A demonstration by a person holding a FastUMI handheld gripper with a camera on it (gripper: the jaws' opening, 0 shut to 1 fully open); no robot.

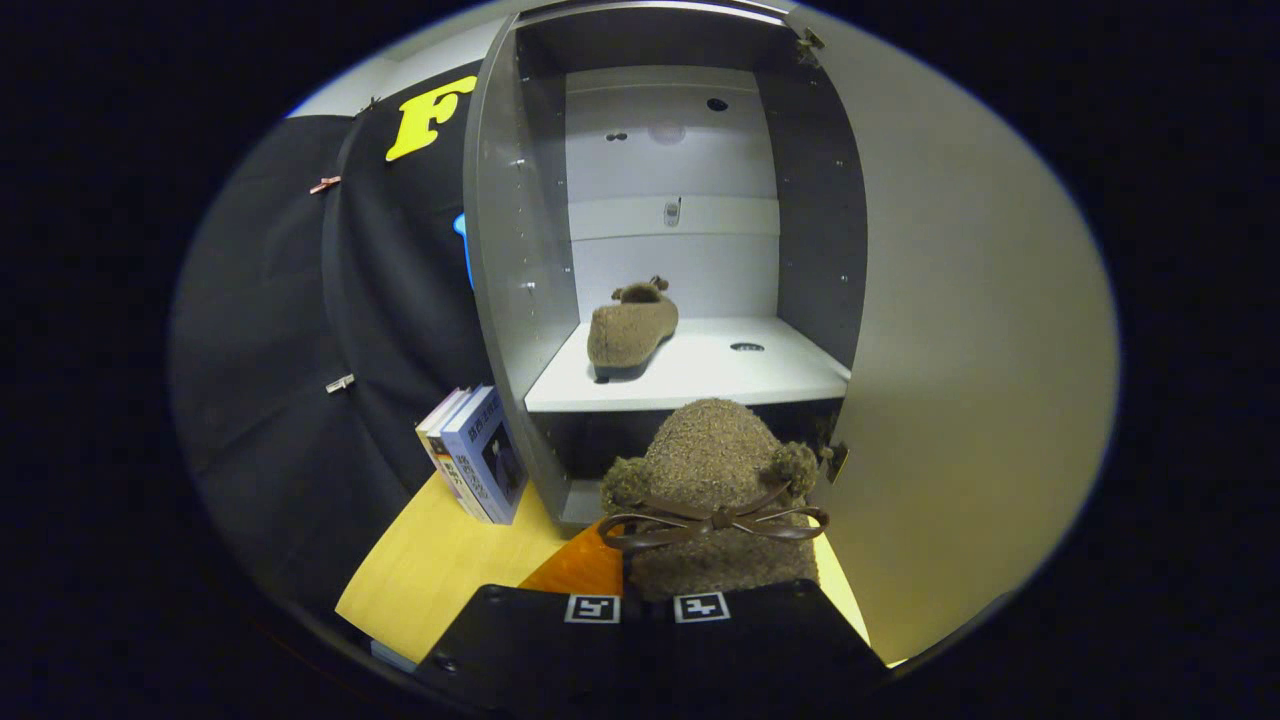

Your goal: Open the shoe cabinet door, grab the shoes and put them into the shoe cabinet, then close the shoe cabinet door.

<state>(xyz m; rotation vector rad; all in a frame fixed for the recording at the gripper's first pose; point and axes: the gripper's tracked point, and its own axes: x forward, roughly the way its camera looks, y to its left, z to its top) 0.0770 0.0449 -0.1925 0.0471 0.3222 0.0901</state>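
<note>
Working left to right from where I sit: at about nine o'clock from the cabinet's foot, a few books (478,455) stand leaning on the yellow worktop (440,565), close against the cabinet's left side panel (505,270). The shoe cabinet (690,200) stands open ahead at twelve o'clock, its door (960,330) swung out to three o'clock (it takes up most of that side). One brown fuzzy shoe (630,330) already lies on the white shelf (700,380), toward the shelf's left half, toe pointing inward.

The second shoe (712,490) sits right at six o'clock, just ahead of the gripper (660,605), bow and pom-poms facing me, toe aimed at the cabinet. The fingers look drawn together at the shoe's heel, and I judge they are pinching it, though the contact itself is hidden behind the fuzz.

What worries me: the shoe hangs below the shelf's front edge. If I push straight forward, the toe could hit that edge or slide into the dark lower bay. The grip is on a soft heel rim, so a nudge there could twist the shoe loose. Drifting left risks bumping the placed shoe; drifting right, the door's hinge hardware (836,458) near the shoe's pom-pom could snag the bow.
</note>
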